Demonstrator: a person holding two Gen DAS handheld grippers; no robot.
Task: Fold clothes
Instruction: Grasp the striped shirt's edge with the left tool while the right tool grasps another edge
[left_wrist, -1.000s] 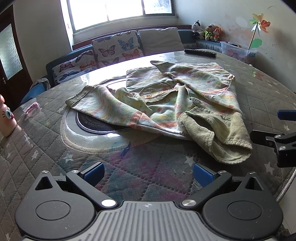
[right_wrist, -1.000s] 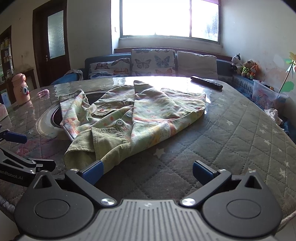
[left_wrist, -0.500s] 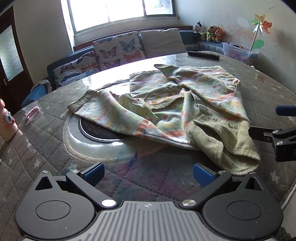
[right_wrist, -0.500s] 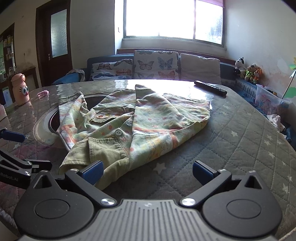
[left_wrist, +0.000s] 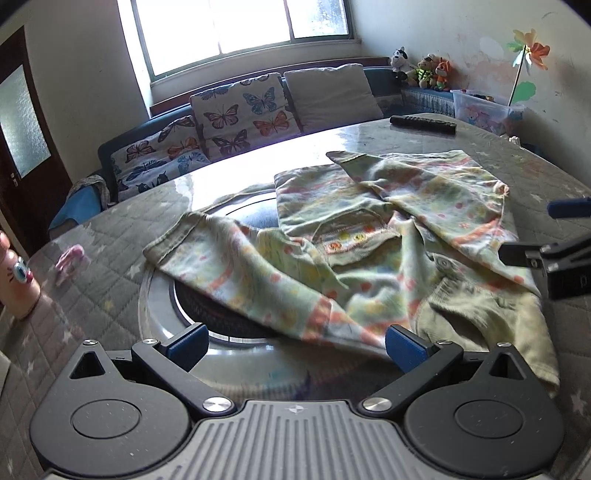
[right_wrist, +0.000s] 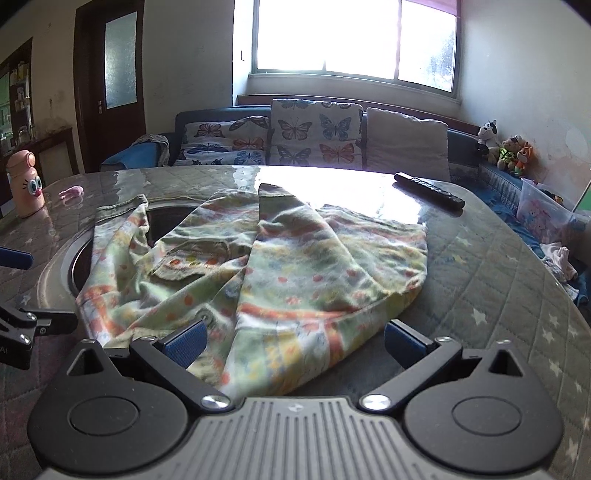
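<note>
Green printed trousers (left_wrist: 369, 266) are lying rumpled on the table (right_wrist: 498, 266) while both grippers, left (left_wrist: 293, 341) and right (right_wrist: 293, 338), are gaping unclenched at their near edge.

Left wrist view: low over the table's (left_wrist: 110, 236) near edge, facing across the crumpled trousers (left_wrist: 354, 258) toward sofa (left_wrist: 236, 122) and window. Right wrist view: same low, close stance, further right, same heading. Shared: trousers (right_wrist: 258, 266), remote (right_wrist: 428, 190), sofa, window.
</note>
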